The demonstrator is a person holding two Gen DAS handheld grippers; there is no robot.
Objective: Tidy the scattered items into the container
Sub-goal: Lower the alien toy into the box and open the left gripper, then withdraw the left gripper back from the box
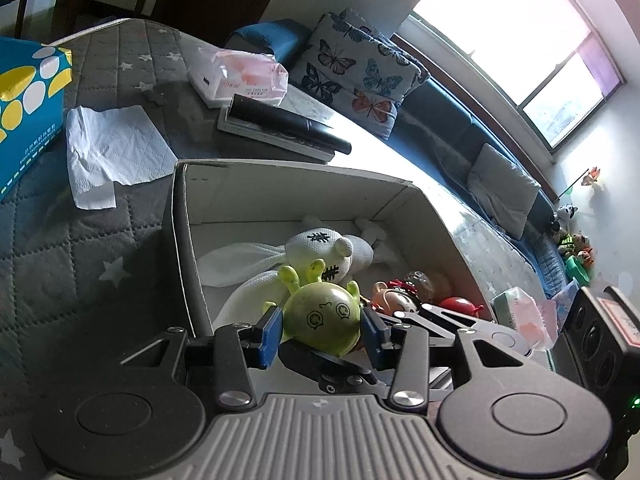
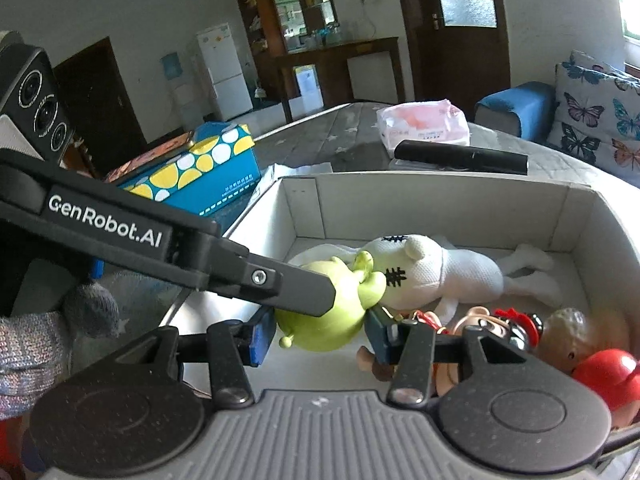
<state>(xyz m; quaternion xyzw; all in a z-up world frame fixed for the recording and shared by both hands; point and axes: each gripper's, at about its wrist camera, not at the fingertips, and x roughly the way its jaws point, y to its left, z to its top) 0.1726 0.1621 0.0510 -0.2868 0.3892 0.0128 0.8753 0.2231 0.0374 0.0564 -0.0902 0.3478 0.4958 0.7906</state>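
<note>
I've got the green toy [image 1: 322,312] between the left gripper [image 1: 320,330] pads; blue pads press both its sides, jaws about midway, so it's gripped, held over the near end of the box [image 1: 280,196] for a drop; in the right wrist view the right gripper [image 2: 318,336] brackets the same toy at its narrowest setting, pads look tight on it, though the left arm crossing the frame hides part of the contact, so I'd call that probable; just past the fingers, the white plush rabbit [image 2: 440,272] lies along the box floor; small figures [image 2: 492,328] and a red toy [image 2: 604,372] sit at the right end; beyond the box, tissue [image 1: 112,144] and tissue box [image 2: 200,168] still out.
</note>
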